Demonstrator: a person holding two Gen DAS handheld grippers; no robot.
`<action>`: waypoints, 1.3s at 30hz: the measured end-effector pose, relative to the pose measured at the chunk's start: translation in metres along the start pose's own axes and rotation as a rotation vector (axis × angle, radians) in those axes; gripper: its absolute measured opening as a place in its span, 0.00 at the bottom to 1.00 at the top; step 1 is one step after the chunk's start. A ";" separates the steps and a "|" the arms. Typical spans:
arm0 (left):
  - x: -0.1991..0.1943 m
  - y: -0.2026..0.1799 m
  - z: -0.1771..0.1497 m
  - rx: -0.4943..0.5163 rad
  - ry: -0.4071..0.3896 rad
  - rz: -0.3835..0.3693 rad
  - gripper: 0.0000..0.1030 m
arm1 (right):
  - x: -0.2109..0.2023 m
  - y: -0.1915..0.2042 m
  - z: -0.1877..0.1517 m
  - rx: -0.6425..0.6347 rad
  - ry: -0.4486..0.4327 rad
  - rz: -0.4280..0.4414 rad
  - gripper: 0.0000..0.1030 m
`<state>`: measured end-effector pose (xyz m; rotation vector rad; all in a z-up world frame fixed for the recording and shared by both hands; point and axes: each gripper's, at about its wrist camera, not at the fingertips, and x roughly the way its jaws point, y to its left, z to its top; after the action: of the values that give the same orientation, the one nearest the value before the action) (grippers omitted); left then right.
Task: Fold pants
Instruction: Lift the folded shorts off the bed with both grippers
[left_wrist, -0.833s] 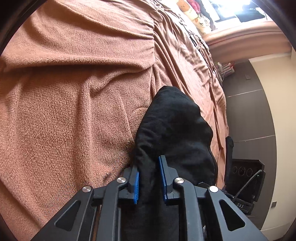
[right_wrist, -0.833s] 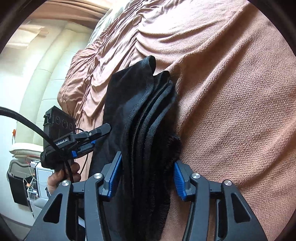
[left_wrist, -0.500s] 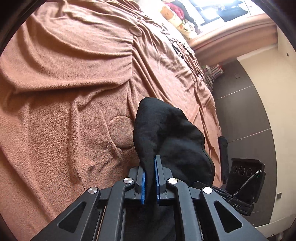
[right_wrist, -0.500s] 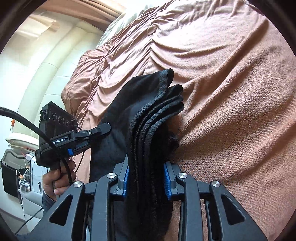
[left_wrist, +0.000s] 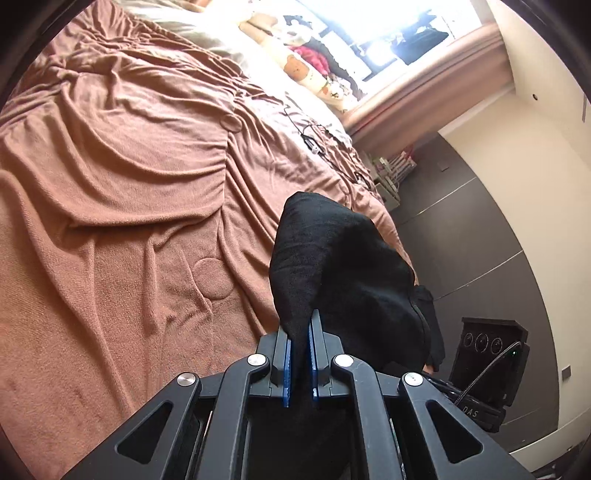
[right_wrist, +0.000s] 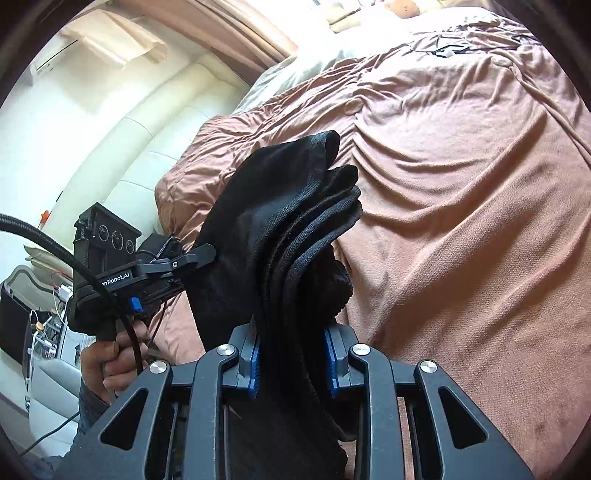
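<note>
The black pants (left_wrist: 343, 266) are held up above a brown bedspread (left_wrist: 122, 206). My left gripper (left_wrist: 300, 350) is shut on one black edge of them. In the right wrist view my right gripper (right_wrist: 293, 354) is shut on a thick bunch of stacked hems of the pants (right_wrist: 295, 221). The left gripper (right_wrist: 192, 258) also shows there at the left, gripping the same garment, held by a hand (right_wrist: 107, 365). The lower part of the pants is hidden behind the grippers.
The brown bedspread (right_wrist: 461, 192) covers a wide bed, with pale pillows (left_wrist: 303, 70) at its far end. A white padded headboard or sofa (right_wrist: 140, 140) stands at the left. Dark floor (left_wrist: 461, 229) lies beyond the bed edge.
Both grippers have closed on the pants and lifted them up off the bedspread. The cameras now look further across the bed.
</note>
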<state>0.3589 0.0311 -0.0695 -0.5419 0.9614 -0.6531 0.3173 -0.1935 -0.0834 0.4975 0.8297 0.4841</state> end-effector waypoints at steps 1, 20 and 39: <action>-0.007 -0.004 -0.003 0.010 -0.015 -0.001 0.07 | -0.005 0.004 -0.002 -0.015 -0.010 0.000 0.23; -0.126 -0.062 -0.041 0.125 -0.223 -0.007 0.07 | -0.086 0.080 -0.045 -0.206 -0.135 0.011 0.23; -0.282 -0.125 -0.076 0.214 -0.418 0.042 0.07 | -0.156 0.172 -0.068 -0.369 -0.216 0.093 0.23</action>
<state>0.1435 0.1372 0.1390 -0.4430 0.5022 -0.5675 0.1373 -0.1351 0.0672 0.2413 0.4958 0.6423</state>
